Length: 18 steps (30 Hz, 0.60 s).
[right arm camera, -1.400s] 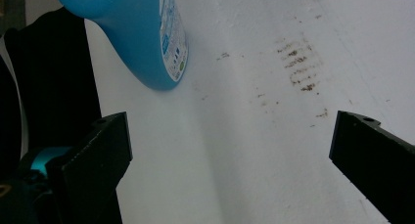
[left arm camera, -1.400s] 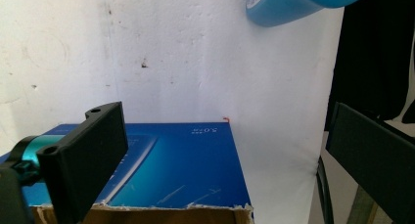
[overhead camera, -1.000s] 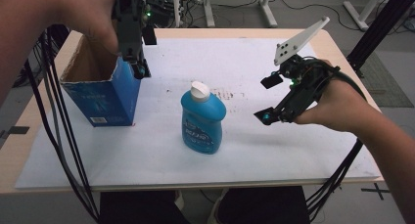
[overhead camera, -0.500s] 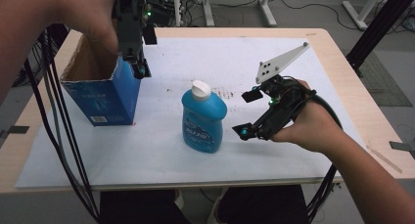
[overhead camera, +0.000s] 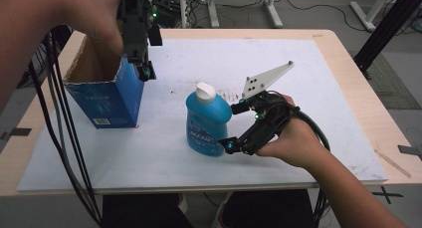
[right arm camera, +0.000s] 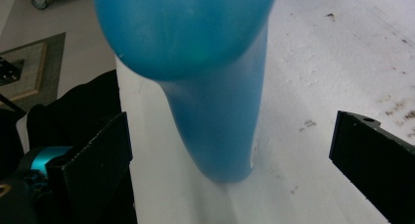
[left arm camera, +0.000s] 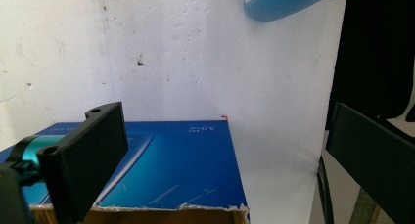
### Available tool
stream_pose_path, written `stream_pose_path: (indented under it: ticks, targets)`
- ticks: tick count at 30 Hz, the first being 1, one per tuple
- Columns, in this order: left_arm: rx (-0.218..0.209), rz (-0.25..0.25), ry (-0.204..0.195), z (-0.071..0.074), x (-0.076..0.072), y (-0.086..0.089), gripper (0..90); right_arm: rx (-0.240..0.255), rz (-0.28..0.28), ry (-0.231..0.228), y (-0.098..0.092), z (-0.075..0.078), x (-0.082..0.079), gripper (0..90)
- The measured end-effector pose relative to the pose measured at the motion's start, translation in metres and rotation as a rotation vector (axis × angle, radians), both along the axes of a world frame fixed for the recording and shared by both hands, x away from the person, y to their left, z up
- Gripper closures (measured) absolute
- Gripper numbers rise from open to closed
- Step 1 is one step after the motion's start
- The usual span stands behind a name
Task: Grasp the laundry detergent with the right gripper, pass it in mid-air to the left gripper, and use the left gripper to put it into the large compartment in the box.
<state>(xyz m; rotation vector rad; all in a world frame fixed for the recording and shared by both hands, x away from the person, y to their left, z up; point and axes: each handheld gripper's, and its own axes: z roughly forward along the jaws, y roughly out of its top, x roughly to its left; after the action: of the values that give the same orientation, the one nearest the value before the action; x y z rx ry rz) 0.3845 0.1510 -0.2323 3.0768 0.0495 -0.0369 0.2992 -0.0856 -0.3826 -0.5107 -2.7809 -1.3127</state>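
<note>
Right gripper moved in from the right side of the table since the earlier frames; now positioned at the blue bottle, jaws spread wide on either side of the bottle body. In the right gripper view, bottle between the two black jaws, clear gaps on both sides, no contact visible. Grey three-cornered plate on top of the gripper, tilted up toward the far right.

Blue bottle upright with white cap, standing near the centre of the white board that covers the wooden table. Position unchanged from the earlier frames.

Left gripper unchanged in position: held pointing down over the right wall of the open blue carton, at its near right corner. In the left gripper view, jaws apart, torn top edge of the carton lying between and below them; contact with the carton wall cannot be determined. Bottle base at the top edge of that view.

Carton upright on the board, left of the bottle and apart from it. Black cables hanging along the left side of the table.
</note>
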Motion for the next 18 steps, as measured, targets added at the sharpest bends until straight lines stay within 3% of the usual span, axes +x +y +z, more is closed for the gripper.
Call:
stream_pose_path:
  ticks: [9, 18]
  targets:
    - [0.007, 0.001, 0.004, -0.001, 0.001, 0.000, 1.8, 0.045, -0.010, 0.010, 0.014, -0.012, -0.002, 1.1]
    - [0.007, 0.000, 0.003, -0.001, 0.001, 0.002, 1.8, 0.109, -0.035, -0.028, 0.024, -0.018, -0.003, 1.3]
